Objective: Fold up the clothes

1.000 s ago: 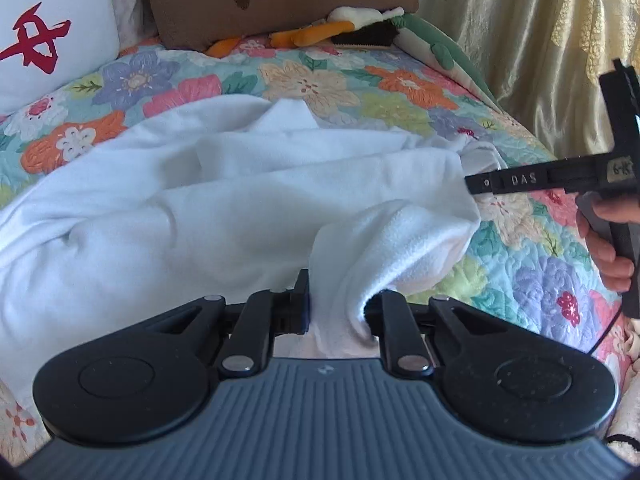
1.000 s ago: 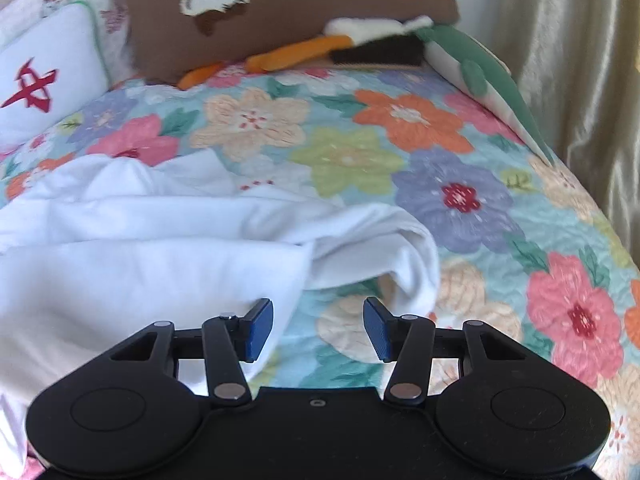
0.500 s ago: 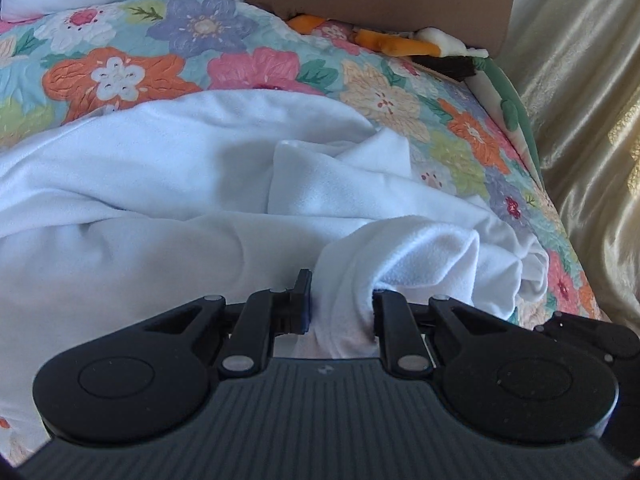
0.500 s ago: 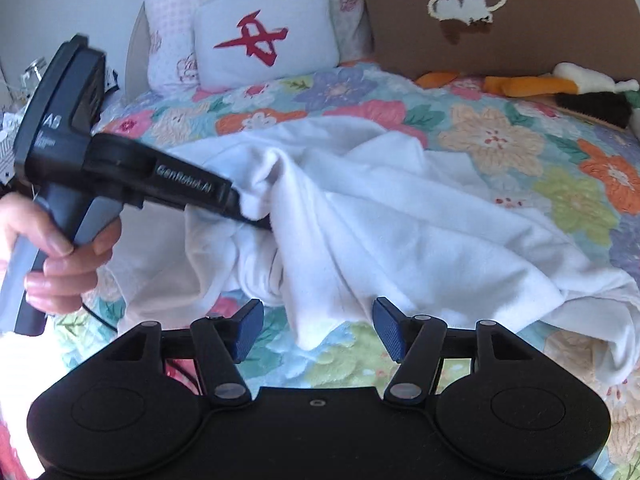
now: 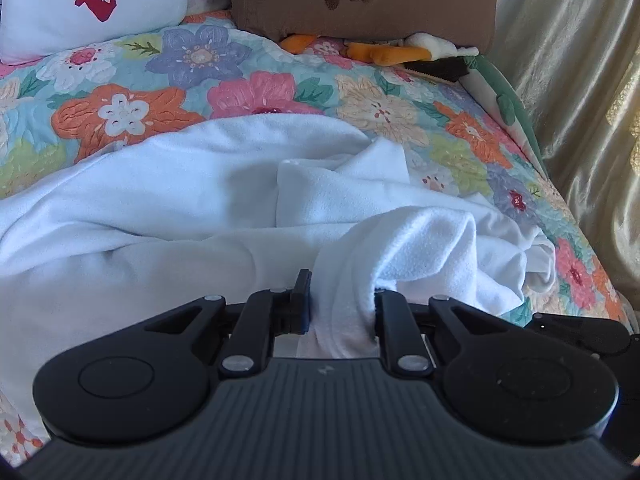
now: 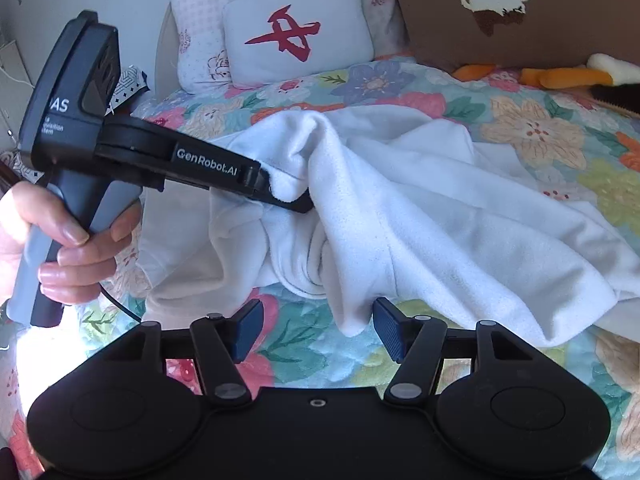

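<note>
Swinging round since the earlier frame, the right claw (image 6: 316,330) faced the left claw (image 6: 280,196), its jaws having just widened around a hanging corner of the white garment (image 6: 420,208), not pinching. The left claw gripped a bunched fold above the bed (image 6: 540,136).

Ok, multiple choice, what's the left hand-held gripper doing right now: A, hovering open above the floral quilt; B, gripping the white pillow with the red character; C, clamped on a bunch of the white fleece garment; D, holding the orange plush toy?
C: the left hand-held gripper is closed on a bunched fold of the white fleece garment, and the right wrist view shows the same pinch.
</note>
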Action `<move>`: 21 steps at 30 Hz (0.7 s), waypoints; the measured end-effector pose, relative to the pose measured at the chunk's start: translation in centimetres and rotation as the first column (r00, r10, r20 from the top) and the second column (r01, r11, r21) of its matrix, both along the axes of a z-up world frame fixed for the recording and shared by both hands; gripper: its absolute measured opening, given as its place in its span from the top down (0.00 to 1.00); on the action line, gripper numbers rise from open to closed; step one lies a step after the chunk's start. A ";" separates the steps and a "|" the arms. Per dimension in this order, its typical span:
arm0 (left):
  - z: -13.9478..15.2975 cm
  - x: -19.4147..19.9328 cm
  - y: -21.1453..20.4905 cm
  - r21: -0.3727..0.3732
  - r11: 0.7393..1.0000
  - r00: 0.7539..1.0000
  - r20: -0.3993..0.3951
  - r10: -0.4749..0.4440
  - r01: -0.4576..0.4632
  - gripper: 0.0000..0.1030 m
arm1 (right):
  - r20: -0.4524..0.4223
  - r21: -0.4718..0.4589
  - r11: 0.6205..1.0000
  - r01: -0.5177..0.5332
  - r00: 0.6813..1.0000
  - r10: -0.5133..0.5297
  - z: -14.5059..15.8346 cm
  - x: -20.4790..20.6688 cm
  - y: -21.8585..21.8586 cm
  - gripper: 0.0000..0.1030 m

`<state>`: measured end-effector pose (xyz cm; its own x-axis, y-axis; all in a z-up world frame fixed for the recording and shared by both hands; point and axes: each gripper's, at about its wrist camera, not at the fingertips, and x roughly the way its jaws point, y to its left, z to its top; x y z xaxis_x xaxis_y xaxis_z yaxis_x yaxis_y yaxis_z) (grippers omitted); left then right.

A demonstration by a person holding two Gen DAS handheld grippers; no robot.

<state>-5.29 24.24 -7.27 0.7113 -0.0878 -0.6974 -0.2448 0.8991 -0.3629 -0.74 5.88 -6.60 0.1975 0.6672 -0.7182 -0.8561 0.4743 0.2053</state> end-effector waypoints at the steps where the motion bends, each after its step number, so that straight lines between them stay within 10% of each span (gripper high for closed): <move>1: 0.2 -0.3 0.1 -0.005 1.000 1.000 0.015 0.001 -0.001 0.86 | 0.008 -0.004 1.000 0.000 1.000 0.000 -0.1 -0.1 0.1 0.36; 12: -1.0 -3.2 1.5 -0.172 0.983 0.995 0.064 0.071 -0.059 0.86 | 0.106 0.008 0.997 0.082 0.991 -0.082 -0.2 -0.7 1.1 0.38; 13: -0.9 -3.4 1.6 -0.188 0.981 0.995 0.064 0.070 -0.057 0.86 | 0.132 -0.006 0.993 0.117 0.985 -0.115 -0.3 -0.5 1.2 0.43; 15: -0.6 -3.7 1.4 -0.190 0.981 0.997 0.065 0.048 -0.035 0.86 | 0.144 -0.006 0.982 0.191 0.972 -0.188 -0.7 0.7 1.0 0.95; 21: 0.4 -5.7 -0.8 -0.064 0.997 0.996 0.082 -0.029 0.034 0.64 | 0.038 0.182 0.946 0.268 0.960 -0.279 1.9 4.3 -0.7 0.95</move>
<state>-10.98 23.40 -6.90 0.7612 -0.1543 -0.6299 -0.1842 0.8798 -0.4382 3.52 5.22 -4.67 0.4307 0.6944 -0.5764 -0.7123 0.6538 0.2554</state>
